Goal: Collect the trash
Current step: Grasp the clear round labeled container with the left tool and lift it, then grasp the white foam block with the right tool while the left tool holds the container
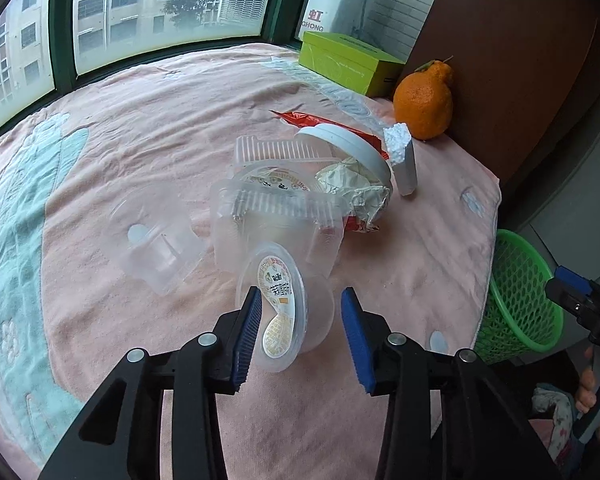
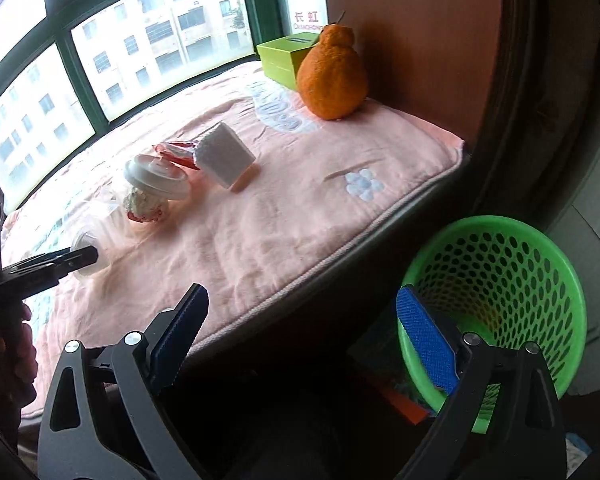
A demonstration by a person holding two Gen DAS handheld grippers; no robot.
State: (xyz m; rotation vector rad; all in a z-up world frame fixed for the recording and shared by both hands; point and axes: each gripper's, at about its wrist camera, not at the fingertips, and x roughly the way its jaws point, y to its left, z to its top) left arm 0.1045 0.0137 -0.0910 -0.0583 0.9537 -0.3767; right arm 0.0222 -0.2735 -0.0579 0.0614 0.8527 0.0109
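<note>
The main risk is a slip: the left gripper [image 1: 300,336] stands at a middling width around a small clear plastic pudding cup [image 1: 286,312] lying tilted on its side, with one blue pad at the cup's printed foil lid and the other pad apart from its wall, so nothing is gripped yet; if the jaws close on that thin, smooth, rounded wall off-centre, the cup is likely to squirt out or crumple and roll across the pink blanket [image 1: 148,128]; it also lies against a clear ribbed clamshell tray [image 1: 276,204], which could be dragged along or knocked over. The cup looks empty and light, its lid half peeled and curled; behind it lie a second lidded cup [image 1: 278,182], crumpled paper [image 1: 352,184], a white round lid [image 1: 344,144], a red wrapper [image 1: 300,118] and a foam block [image 1: 402,160]. The right gripper [image 2: 300,340] is wide and empty, beside the rim of the green mesh wastebasket [image 2: 512,256], which stands below the bed's edge; a careless carry could drop the cup short of it.
</note>
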